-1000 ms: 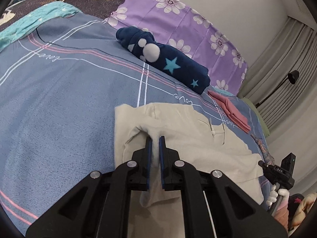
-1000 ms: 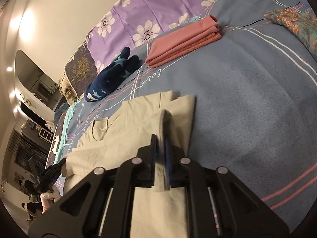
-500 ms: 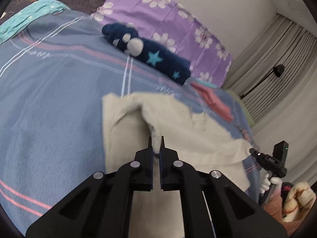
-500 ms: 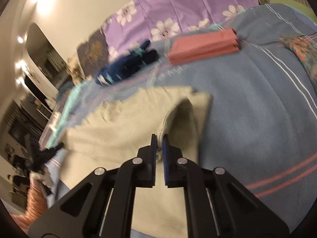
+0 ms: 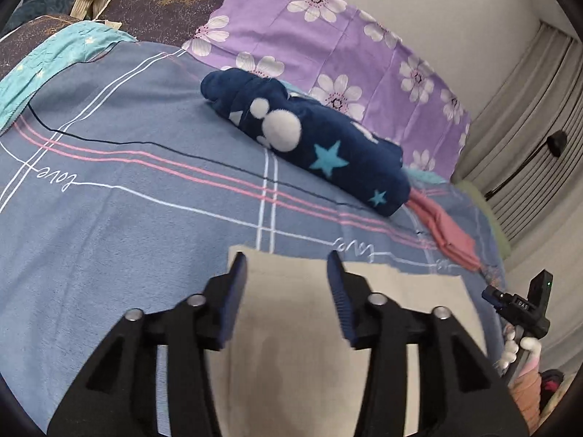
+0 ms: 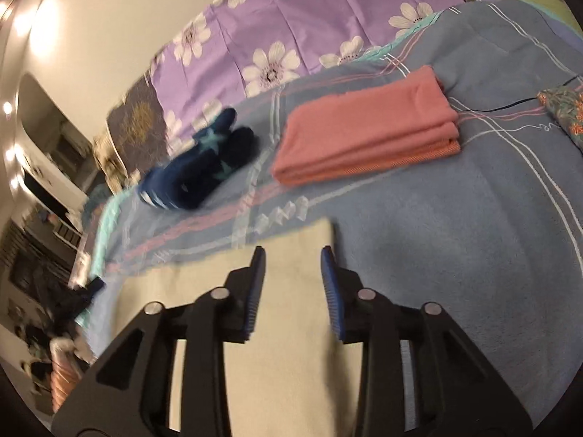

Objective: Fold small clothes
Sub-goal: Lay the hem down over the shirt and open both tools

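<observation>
A cream garment (image 5: 291,327) lies flat and folded on the blue striped bedspread (image 5: 109,218), its far edge straight. My left gripper (image 5: 287,266) hovers over its far left corner, jaws opening, pads clear of the cloth. In the right wrist view the same cream garment (image 6: 291,346) fills the near middle. My right gripper (image 6: 292,256) stands over its far right corner, jaws opening, with nothing pinched between the blue pads. The other hand's gripper (image 5: 524,306) shows at the right edge of the left wrist view.
A rolled navy star-print garment (image 5: 309,138) lies beyond the cream one. A folded pink stack (image 6: 368,127) sits to its right, and a floral cloth (image 6: 564,113) at the far right. Purple flowered pillows (image 5: 328,36) line the headboard. Curtains (image 5: 528,109) hang at right.
Both grippers carried the pinched cream cloth forward over the garment, then let go and spread. The garment now lies flat with a straight far edge.
</observation>
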